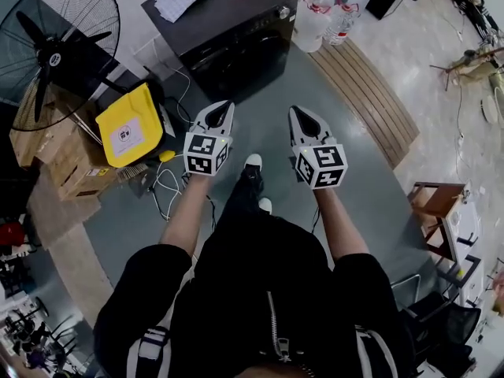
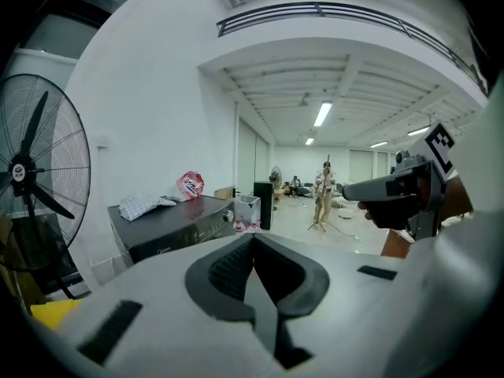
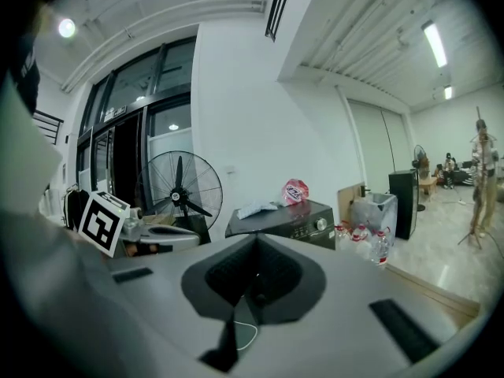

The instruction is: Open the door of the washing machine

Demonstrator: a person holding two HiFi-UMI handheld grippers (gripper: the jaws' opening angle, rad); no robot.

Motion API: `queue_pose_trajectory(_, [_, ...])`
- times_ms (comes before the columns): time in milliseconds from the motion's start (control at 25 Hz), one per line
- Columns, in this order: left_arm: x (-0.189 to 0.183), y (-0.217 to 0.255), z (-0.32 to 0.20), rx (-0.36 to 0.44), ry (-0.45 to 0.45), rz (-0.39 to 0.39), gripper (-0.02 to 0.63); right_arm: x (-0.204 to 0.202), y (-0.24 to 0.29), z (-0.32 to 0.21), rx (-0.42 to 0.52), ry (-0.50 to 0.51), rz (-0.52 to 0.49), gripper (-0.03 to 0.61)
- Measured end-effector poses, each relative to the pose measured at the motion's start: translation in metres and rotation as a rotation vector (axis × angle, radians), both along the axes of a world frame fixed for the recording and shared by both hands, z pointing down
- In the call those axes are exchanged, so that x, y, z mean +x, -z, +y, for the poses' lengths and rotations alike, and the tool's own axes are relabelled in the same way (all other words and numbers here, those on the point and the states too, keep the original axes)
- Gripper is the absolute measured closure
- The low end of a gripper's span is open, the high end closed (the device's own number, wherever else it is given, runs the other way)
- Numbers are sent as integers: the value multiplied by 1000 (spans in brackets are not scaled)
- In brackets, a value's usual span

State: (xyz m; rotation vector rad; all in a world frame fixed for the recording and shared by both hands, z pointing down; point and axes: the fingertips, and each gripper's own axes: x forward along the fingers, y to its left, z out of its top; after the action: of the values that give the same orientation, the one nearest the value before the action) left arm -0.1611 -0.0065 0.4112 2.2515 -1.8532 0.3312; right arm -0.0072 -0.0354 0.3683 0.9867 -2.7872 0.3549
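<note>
Both the left gripper [image 1: 223, 107] & right gripper [image 1: 298, 113] are shut w/ nothing in them, & the washing machine [image 1: 228, 30] sits well apart at 12 o'clock, front facing us, left one a bit nearer.

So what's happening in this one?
A person stands short of the black washing machine, holding a gripper in each hand. The left gripper and right gripper are both shut and empty, pointed toward the machine but not touching it. Its door looks closed.
</note>
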Motion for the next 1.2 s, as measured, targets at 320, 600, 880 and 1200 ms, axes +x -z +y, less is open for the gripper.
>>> queue_pose_trajectory(320, [-52,-38,-75,-51,-4,17,609,-45,-28,-73,-52,-3,55,575])
queue_pose_trajectory(600, [-99,-86,-129,-110,-6,26,609,-90,-63,-122,-113,20,105,575])
queue_pose_trajectory(880, [-137,-166,-172,-188,-21,12,609,-115,-109,-154,-181,24,150,575])
queue_pose_trajectory(1200, [-173,-260,-206,-309,12,27,607,-119,-153,-176,-261,-2,195,575])
